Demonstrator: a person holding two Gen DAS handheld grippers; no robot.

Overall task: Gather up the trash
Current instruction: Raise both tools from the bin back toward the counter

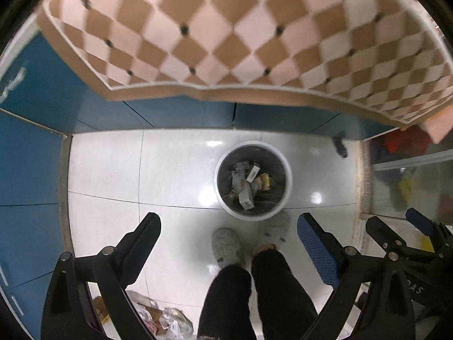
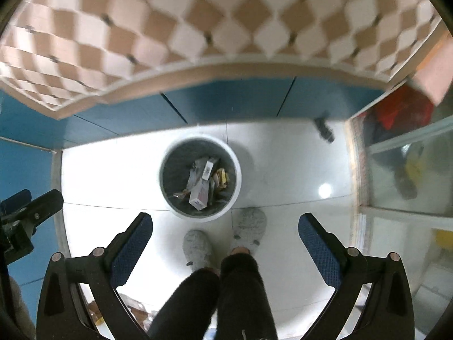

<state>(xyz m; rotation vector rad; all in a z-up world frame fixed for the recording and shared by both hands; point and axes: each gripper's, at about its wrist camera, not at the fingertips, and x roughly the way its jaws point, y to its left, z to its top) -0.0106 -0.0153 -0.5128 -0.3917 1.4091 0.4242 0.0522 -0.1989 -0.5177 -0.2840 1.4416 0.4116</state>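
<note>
White glossy floor tiles [image 1: 107, 170] fill the middle of both views, bounded by blue cabinet fronts [image 1: 31, 153] at the far side and on the left, with a counter [image 1: 226, 28] in a pink-and-tan diamond pattern jutting out above them. On the right a glass-fronted unit [image 2: 410, 175] shows blurred red and yellow things behind the pane.

Standing on the tiles, near the far cabinets, is a round white bin [image 1: 252, 180] with a dark liner; crumpled wrappers and a small box [image 2: 200, 195] already lie in it. The person's dark trouser legs [image 1: 254, 291] and grey slippers [image 1: 228, 246] sit just on the near side of it, one slipper almost touching the rim.

Both tools hang high over the floor, looking down. The left gripper [image 1: 229, 226] has its jaws spread wide with nothing between them; the right gripper [image 2: 225, 223] is likewise spread and empty. The bin lies ahead of and well below both, a little right of centre for the left one and left of centre for the right.

A heap of loose trash [image 1: 167, 323], clear bags and packets, shows at the lower edge of the left view, behind the left jaw. Judging from this, the step in hand is a fetch: neither tool carries anything, so the next move calls for lowering one to that heap, pinching a piece, and carrying it over the bin's mouth.
</note>
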